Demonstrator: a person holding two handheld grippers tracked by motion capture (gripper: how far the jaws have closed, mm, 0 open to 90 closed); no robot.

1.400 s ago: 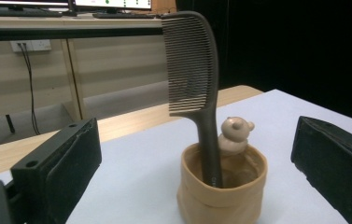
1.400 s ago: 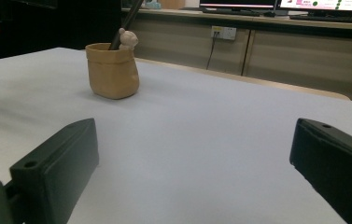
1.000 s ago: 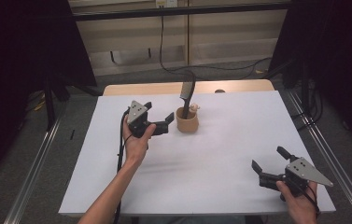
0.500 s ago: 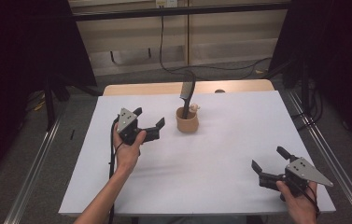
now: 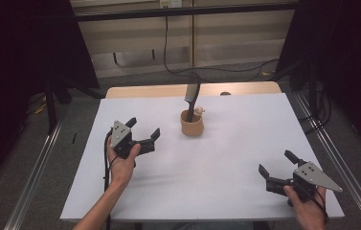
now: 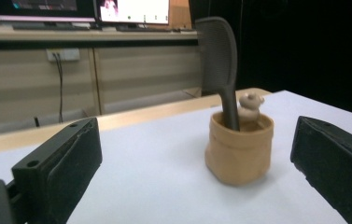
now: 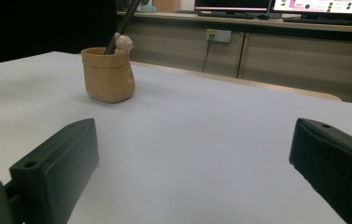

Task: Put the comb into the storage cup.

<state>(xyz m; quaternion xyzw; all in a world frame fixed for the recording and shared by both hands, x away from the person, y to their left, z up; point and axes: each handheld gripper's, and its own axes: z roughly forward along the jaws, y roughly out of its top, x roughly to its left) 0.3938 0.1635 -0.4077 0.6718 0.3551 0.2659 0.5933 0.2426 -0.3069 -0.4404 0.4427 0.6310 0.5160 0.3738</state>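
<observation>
My left gripper hangs over the white table with jaws wide apart and empty, aimed at the tan cup just ahead; my right gripper sits well apart near the front right corner, also spread and holding nothing. The cup holds a dark comb standing nearly upright and a small bear figure at its rim. If I close in carelessly, I reckon a jaw could clip the tall comb and tip the light cup over.

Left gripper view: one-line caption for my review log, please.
Open left gripper faces a tan cup holding a dark comb on the white table.
</observation>
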